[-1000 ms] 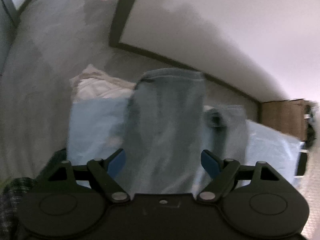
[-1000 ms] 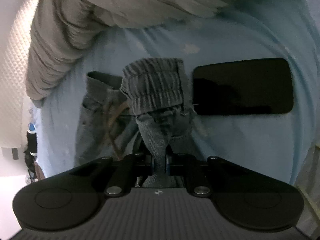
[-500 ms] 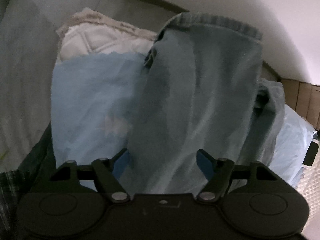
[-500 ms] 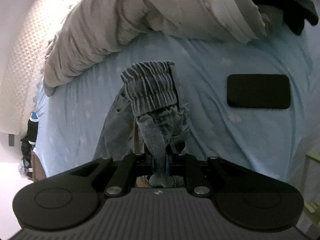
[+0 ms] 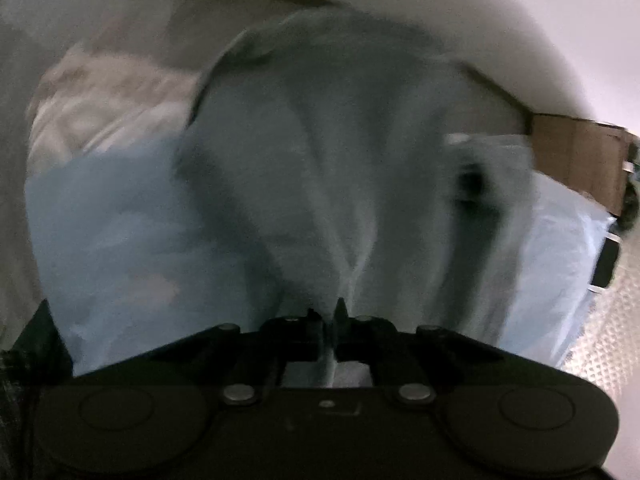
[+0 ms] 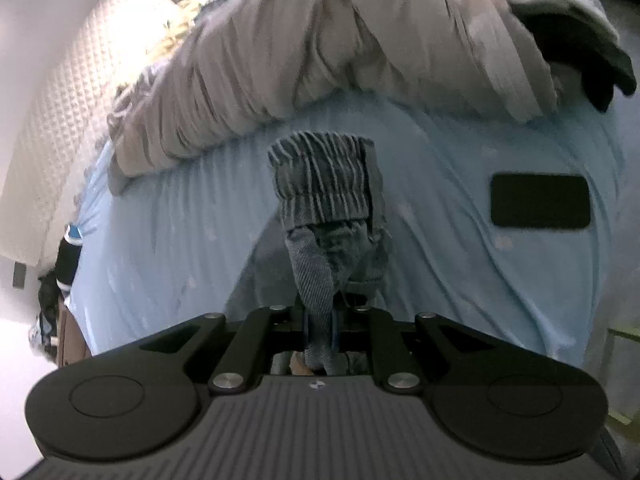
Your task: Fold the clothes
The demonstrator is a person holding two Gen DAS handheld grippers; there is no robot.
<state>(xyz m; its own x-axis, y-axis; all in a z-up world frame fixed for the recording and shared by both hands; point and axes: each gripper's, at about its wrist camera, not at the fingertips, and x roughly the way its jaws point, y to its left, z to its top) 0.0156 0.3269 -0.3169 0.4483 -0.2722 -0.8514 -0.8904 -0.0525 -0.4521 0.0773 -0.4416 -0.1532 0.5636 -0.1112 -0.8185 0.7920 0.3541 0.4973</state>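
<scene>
Left gripper (image 5: pixel 329 314) is pinched tight on the jeans (image 5: pixel 340 152), the denim spreading blurred ahead of it over the blue sheet (image 5: pixel 120 240). Right gripper (image 6: pixel 320 320) clamps the bunched waistband end (image 6: pixel 320 184) above that sheet, phone (image 6: pixel 540 202) right, grey duvet (image 6: pixel 320 40) beyond.

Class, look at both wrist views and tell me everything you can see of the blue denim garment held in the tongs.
The faded blue denim garment has a ribbed, gathered band at its far end. It hangs bunched above the pale blue bedsheet. The right tongs are shut on a twisted fold of it; the left tongs are shut on another part, where the cloth spreads wide but blurred.
</scene>
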